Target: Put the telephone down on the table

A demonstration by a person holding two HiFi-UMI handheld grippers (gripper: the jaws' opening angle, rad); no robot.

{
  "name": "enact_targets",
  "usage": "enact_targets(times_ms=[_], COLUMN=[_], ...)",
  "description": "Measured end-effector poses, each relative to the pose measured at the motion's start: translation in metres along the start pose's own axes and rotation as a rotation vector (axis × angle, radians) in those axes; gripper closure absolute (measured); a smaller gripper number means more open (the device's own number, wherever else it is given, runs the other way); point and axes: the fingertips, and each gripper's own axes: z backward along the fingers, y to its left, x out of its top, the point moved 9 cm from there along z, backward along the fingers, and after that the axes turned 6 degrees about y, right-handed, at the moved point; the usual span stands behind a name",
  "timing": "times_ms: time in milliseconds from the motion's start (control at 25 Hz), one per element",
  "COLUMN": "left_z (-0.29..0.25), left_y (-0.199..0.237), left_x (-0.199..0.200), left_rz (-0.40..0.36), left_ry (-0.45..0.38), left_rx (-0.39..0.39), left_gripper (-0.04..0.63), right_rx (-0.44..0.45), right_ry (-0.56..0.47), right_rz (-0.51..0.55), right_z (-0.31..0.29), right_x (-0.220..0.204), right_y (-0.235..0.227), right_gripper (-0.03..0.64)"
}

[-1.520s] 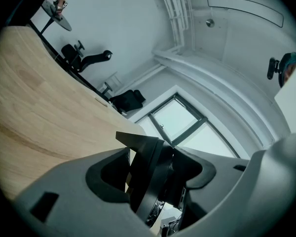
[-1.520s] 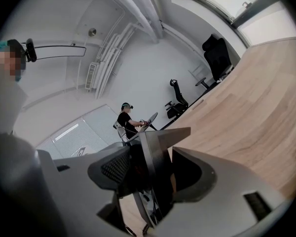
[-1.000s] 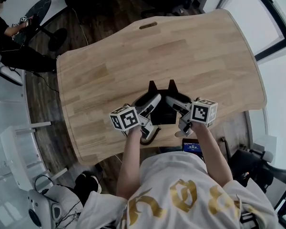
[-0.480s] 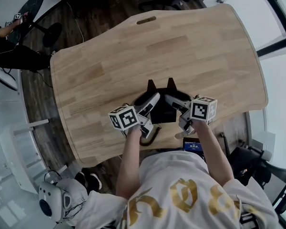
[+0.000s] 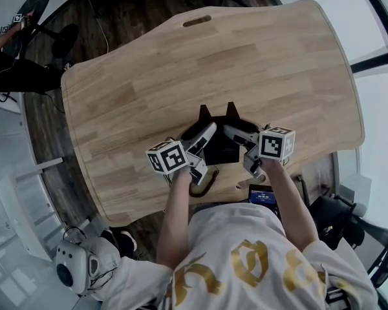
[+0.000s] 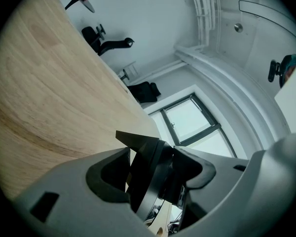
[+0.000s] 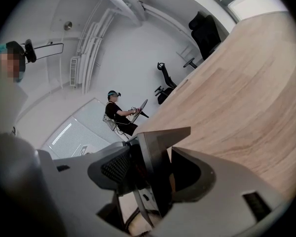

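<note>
Low at frame centre, over the near edge of the wooden table [image 5: 149, 82]: black telephone [image 5: 220, 152], pinched at its left side by the left gripper [image 5: 204, 139], at its right side by the right gripper [image 5: 235, 136]. Contact with tabletop unclear.

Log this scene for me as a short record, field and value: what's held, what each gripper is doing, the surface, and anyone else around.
held object: black telephone
position: over the near part of the wooden table
left gripper: shut on one side of the telephone
right gripper: shut on the opposite side
contact with table: cannot tell
bystander: seated person, off the table's far left corner
</note>
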Motion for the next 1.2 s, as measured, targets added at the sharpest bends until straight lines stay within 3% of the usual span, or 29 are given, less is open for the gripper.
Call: enact_targets(times_ms=[1200], left_z=[-0.015], left_y=[0.031], left_x=[0.018], left_rz=[0.102], left_ry=[-0.039], left_rx=[0.031], left_gripper=[0.345], right_rx=[0.003], right_ry=[0.038], right_rz=[-0.061], right_z=[-0.028], right_x=[0.023], right_y=[-0.030], right_gripper=[0.374])
